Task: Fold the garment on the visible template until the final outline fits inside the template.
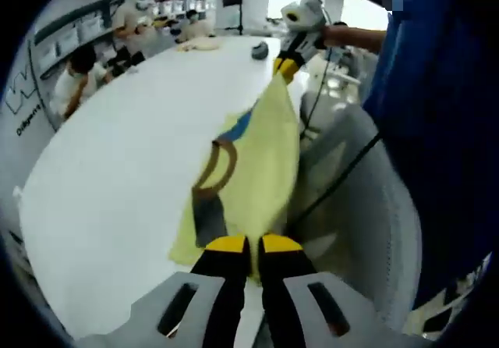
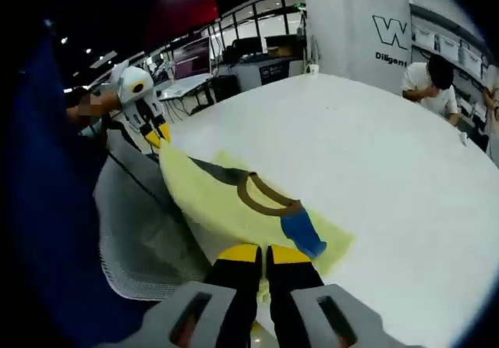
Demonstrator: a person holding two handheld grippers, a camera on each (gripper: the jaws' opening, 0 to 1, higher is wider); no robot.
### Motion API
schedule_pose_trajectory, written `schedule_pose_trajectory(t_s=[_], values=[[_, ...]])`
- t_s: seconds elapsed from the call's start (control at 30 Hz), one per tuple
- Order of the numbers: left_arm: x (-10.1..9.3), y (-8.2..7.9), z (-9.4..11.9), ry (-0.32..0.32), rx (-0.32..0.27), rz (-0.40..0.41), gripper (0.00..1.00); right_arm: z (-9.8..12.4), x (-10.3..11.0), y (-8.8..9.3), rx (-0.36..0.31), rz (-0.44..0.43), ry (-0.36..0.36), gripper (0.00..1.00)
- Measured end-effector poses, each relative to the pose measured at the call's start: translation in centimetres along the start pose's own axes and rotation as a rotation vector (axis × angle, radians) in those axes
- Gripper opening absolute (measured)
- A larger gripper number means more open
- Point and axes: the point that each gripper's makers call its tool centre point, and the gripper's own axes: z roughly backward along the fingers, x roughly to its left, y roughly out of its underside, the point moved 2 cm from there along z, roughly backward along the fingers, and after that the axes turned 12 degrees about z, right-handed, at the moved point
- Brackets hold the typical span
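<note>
A pale yellow garment [image 1: 265, 153] with a brown neckline, a blue patch and a grey patch is stretched over the white table's edge between my two grippers. The left gripper [image 1: 255, 245] is shut on its near corner, yellow tips pinched together. At the far end, the right gripper [image 1: 285, 67] clamps the other corner. In the right gripper view the garment [image 2: 210, 196] runs from the right gripper [image 2: 263, 253], shut on the blue-patch end, up to the left gripper [image 2: 158, 136], which pinches the far corner.
The large white round table [image 1: 132, 129] [image 2: 374, 168] extends beyond the garment. A grey mesh chair [image 1: 351, 184] [image 2: 140, 231] stands beside the table's edge. A small dark object [image 1: 260, 49] lies far off. People sit at the far side [image 1: 78, 83] [image 2: 429, 83].
</note>
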Motion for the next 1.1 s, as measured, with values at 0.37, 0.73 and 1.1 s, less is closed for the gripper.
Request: schedule_pose_trajectory(t_s=[0.37, 0.73, 1.1], values=[[-5.0, -3.0, 6.8, 0.232, 0.020, 0.155, 0.01, 8.6, 3.2, -4.7, -0.033, -0.241, -0.191, 0.00], [1.3, -5.7, 5.7, 0.188, -0.098, 0.208, 0.01, 6.1, -3.1, -6.7, -0.040, -0.352, -0.035, 0.00], [15.5, -3.1, -6.5, 0.038, -0.015, 0.489, 0.02, -10.5, -14.1, -3.4, 0.050, -0.642, -0.142, 0.00]])
